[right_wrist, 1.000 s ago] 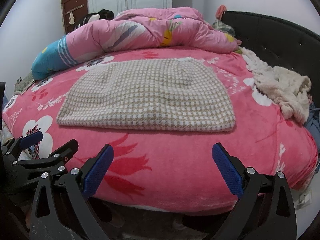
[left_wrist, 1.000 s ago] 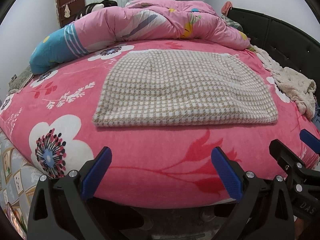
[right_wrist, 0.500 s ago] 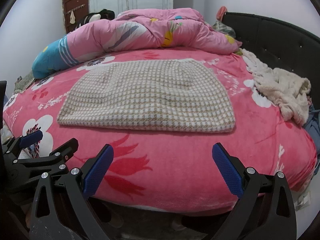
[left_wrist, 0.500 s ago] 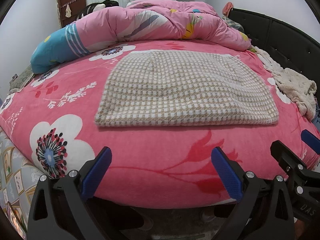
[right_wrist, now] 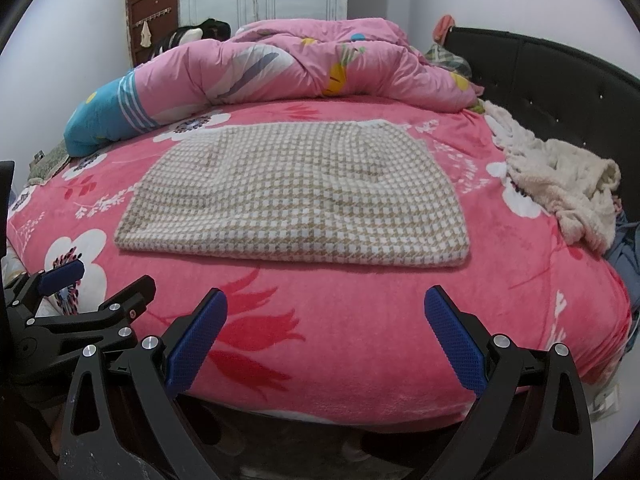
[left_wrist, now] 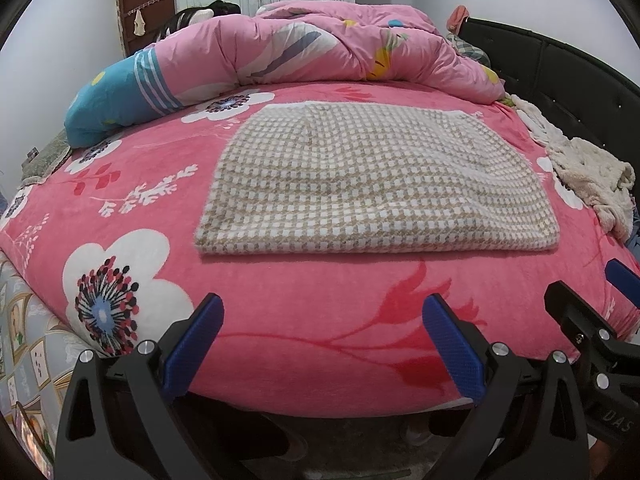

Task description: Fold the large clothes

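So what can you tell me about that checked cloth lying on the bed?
The checked cloth is a soft, fuzzy-looking garment with a small tan and white pattern. It lies flat on the pink flowered blanket, already folded into a wide rectangle with a thick doubled edge nearest the camera. A few shallow wrinkles show on top. Nothing rests on it. Both sets of tongs, left and right, are open and short of it, not touching.
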Demonstrator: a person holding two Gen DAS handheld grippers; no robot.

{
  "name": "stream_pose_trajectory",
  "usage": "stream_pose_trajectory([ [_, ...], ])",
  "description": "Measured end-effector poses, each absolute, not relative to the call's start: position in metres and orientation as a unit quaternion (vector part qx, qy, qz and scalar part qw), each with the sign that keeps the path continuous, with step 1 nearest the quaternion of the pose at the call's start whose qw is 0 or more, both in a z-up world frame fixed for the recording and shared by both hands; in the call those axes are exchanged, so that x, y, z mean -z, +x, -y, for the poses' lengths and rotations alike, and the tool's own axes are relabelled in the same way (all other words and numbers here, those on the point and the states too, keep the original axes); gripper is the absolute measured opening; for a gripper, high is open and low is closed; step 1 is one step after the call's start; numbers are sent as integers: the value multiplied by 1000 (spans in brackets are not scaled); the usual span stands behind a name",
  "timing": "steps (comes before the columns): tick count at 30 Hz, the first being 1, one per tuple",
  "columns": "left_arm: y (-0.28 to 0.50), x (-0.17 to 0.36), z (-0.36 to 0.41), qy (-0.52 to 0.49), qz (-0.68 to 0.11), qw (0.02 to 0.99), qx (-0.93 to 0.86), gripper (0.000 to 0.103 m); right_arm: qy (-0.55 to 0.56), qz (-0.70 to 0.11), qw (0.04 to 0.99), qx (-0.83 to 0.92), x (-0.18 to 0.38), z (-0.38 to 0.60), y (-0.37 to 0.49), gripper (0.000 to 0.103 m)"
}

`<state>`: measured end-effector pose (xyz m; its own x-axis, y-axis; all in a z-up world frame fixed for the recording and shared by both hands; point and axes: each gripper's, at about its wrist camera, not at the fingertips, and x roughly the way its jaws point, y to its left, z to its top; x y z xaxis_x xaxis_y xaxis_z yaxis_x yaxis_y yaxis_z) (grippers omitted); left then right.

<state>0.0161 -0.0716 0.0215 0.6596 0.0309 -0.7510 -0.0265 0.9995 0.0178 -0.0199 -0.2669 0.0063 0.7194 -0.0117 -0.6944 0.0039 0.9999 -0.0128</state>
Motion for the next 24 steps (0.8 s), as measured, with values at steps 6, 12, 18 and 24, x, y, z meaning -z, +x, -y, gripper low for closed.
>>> stream_pose_trajectory([
  [6,14,-24,74,4,-410,912,-21,98,-7,-373,928,3,-8,268,-20,95],
  [12,12,-25,74,4,-407,913,-26,98,-9,-373,928,1,-9,269,-20,95],
  [18,11,-25,74,4,-407,913,-29,98,-10,-372,928,0,-9,270,-20,95],
  [24,11,-26,74,4,-407,913,-32,98,-12,-371,929,-2,-10,270,-19,95],
])
